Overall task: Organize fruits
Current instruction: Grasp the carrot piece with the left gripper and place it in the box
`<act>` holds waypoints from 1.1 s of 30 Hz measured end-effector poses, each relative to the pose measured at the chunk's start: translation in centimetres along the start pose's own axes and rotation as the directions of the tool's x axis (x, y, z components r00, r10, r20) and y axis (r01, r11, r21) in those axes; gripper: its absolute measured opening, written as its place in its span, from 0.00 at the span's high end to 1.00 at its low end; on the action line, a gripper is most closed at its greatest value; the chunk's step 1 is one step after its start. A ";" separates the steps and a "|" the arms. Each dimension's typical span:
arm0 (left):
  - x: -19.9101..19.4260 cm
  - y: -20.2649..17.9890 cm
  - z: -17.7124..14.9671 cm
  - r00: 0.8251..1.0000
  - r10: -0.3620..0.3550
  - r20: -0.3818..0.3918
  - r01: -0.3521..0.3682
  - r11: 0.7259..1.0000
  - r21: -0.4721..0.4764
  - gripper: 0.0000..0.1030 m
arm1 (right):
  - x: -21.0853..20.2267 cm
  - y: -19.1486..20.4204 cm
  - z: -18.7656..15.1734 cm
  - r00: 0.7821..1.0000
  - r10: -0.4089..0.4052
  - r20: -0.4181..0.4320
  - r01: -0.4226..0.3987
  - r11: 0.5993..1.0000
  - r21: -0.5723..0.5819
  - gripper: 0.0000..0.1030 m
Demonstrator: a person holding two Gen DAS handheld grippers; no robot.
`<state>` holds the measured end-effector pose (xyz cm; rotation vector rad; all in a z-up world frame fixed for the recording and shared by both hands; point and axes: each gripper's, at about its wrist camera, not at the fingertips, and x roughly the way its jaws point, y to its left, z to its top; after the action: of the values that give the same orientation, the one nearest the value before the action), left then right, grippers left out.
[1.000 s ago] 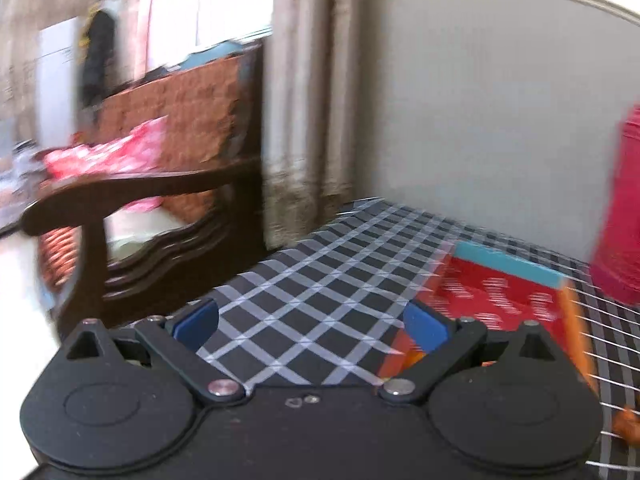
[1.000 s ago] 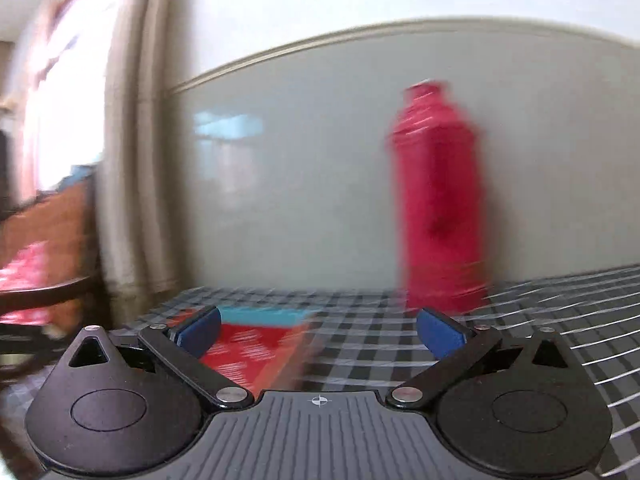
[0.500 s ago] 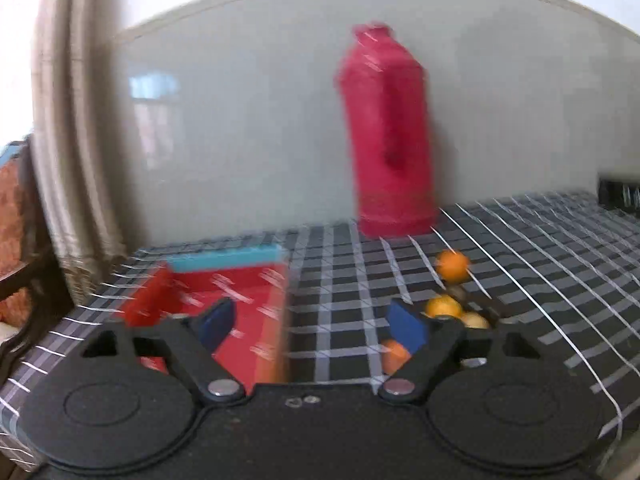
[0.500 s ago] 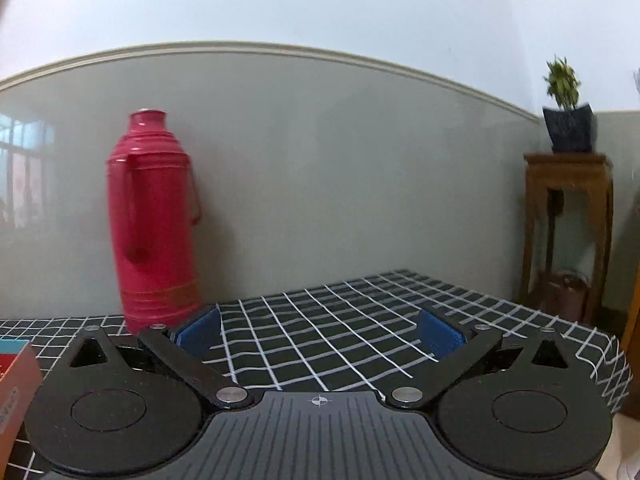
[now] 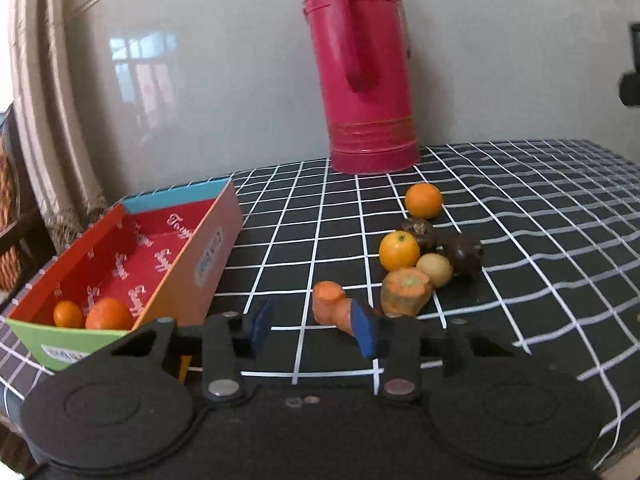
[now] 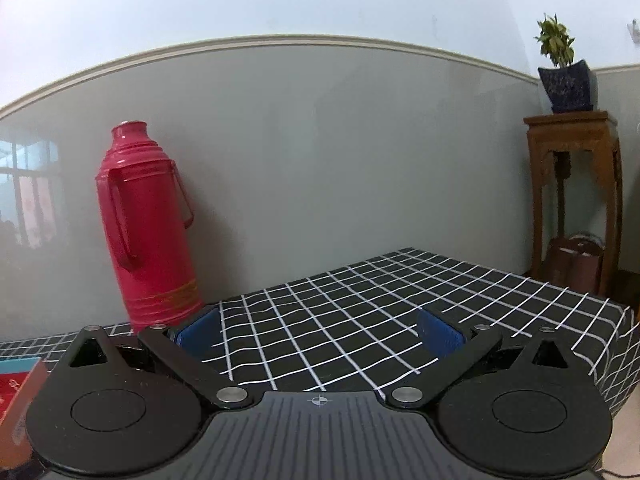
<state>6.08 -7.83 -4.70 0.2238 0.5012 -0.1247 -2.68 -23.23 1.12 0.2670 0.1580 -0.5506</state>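
In the left wrist view a colourful open box [image 5: 208, 256] with a red lining stands at the left and holds two oranges [image 5: 108, 314]. A heap of produce lies to its right: two oranges [image 5: 423, 200], a carrot piece [image 5: 332, 306], a cut carrot stump [image 5: 406, 290], a pale round fruit [image 5: 435, 269] and dark brown fruits [image 5: 464, 254]. My left gripper [image 5: 314, 330] is open and empty, just in front of the carrot piece. My right gripper [image 6: 320, 330] is open and empty above the bare checked cloth; the box corner [image 6: 20, 384] shows at its left.
A tall red thermos [image 5: 360, 68] stands at the back against the wall; it also shows in the right wrist view [image 6: 148, 232]. The black checked tablecloth [image 5: 540, 220] covers the table. A wooden stand [image 6: 572, 200] with a potted plant [image 6: 560, 68] is beyond the table's right edge.
Both grippers have swung to the right. The left view went from the chair and table corner to the box and fruit heap. The right view went from the box and thermos to the table's right end.
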 end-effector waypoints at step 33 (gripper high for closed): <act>2.5 -1.5 0.1 0.995 -0.011 -0.098 -0.004 0.989 -0.147 0.85 | 1.1 -1.0 -0.4 0.994 0.058 -0.088 -0.055 0.998 0.032 0.00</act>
<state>8.02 -9.50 -6.06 0.0853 0.6068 -0.0801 -2.31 -24.44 0.29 0.3240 0.2282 -0.4853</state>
